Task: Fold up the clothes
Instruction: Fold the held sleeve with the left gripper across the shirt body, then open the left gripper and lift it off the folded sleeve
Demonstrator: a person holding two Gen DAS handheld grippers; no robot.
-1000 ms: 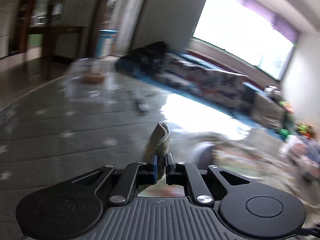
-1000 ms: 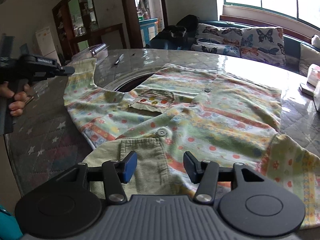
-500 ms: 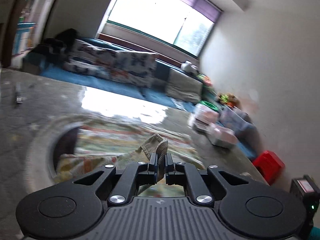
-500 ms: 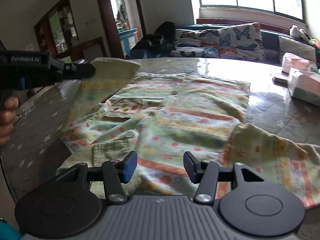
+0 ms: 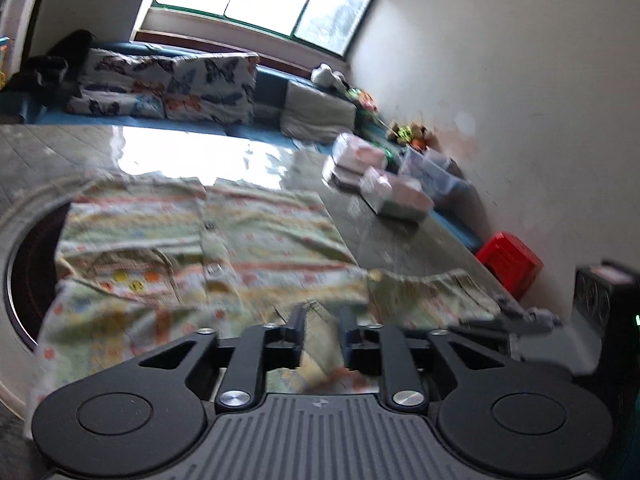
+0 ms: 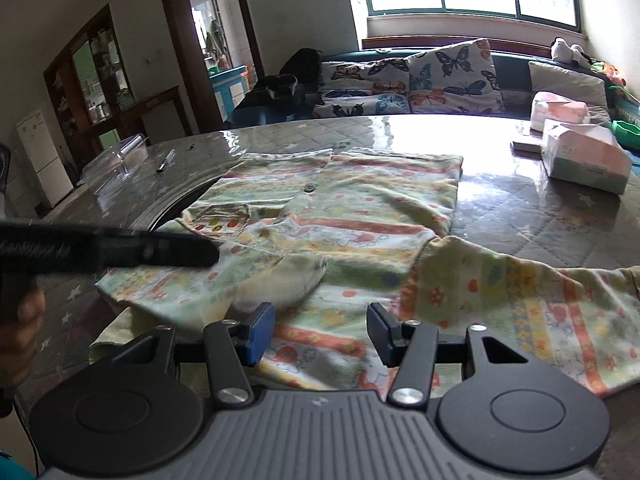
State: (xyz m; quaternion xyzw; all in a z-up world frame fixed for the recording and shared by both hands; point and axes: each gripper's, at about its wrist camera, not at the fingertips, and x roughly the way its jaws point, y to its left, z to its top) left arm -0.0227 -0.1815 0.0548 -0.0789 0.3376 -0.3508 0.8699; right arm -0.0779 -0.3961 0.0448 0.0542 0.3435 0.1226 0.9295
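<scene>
A pale green and yellow patterned shirt [image 5: 240, 240] [image 6: 360, 216] lies button side up on the glossy grey table [image 6: 520, 208]. Its left sleeve is folded across the chest, and the green ribbed cuff [image 6: 292, 276] shows as a blur just past the left gripper [image 6: 200, 254]. In the left wrist view the left gripper [image 5: 322, 336] has its fingers parted, with loose sleeve cloth lying in the gap. The right gripper [image 6: 320, 332] hovers open over the shirt's near edge, holding nothing. The other sleeve [image 6: 520, 292] is spread out to the right.
Tissue packs [image 6: 580, 160] sit at the table's far right. A clear plastic box [image 6: 116, 160] and a pen [image 6: 164, 162] lie at the far left. A dark round recess [image 5: 32, 272] lies beside the shirt. A hand [image 6: 20, 332] holds the left gripper. A sofa [image 6: 420, 76] stands behind.
The left gripper carried the sleeve cuff rightward over the shirt's chest, then parted its fingers, and the cuff is dropping. The right gripper stayed open and shifted a little forward.
</scene>
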